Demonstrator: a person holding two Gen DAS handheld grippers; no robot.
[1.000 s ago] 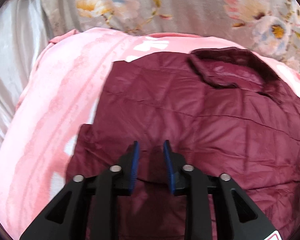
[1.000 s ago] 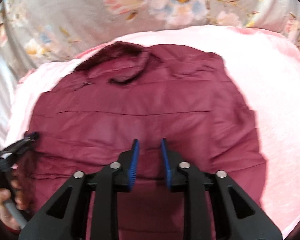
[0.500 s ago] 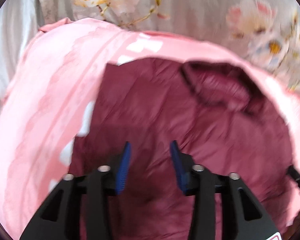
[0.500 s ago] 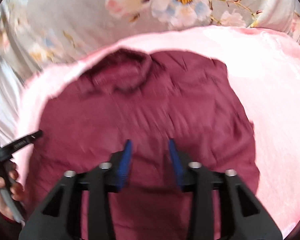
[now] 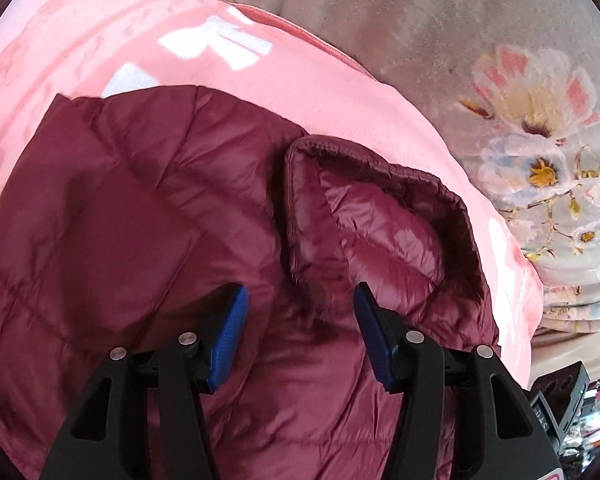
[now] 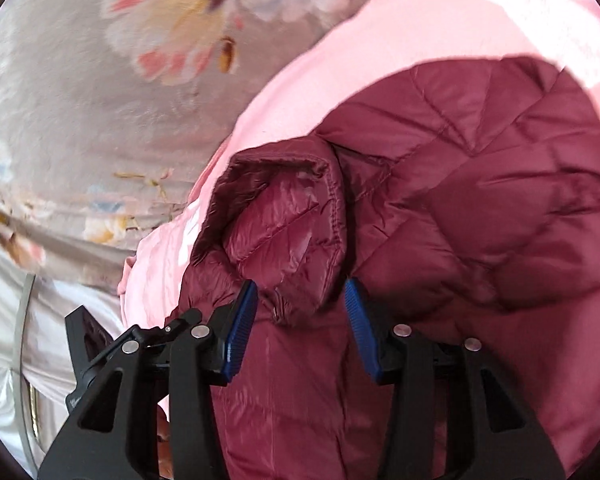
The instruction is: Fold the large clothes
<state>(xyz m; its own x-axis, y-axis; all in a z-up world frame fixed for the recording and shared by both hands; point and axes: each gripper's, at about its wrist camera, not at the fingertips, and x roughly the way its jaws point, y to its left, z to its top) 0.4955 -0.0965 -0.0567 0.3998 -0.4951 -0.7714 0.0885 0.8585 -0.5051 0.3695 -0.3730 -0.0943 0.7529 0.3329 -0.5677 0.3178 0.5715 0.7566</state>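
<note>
A maroon quilted puffer jacket (image 5: 140, 220) lies spread on a pink blanket (image 5: 100, 40). Its collar (image 5: 380, 208) stands open, showing the shiny lining. My left gripper (image 5: 300, 320) is open and empty, hovering just above the jacket near the collar's base. In the right wrist view the jacket (image 6: 480, 200) fills the right side and the collar (image 6: 284, 220) sits just ahead of my right gripper (image 6: 300, 312), which is open and empty. The left gripper's black body (image 6: 112, 352) shows at the lower left of that view.
A grey floral bedspread (image 5: 520, 80) lies beyond the pink blanket, also seen in the right wrist view (image 6: 100, 100). The pink blanket's edge (image 6: 160, 260) drops to pale satin fabric (image 6: 4, 340) at the left. Dark clutter (image 5: 580, 400) sits at the far right.
Both grippers opened wider and moved forward over the jacket toward the collar, which now appears much closer in both views. The two grippers have come nearer to each other.
</note>
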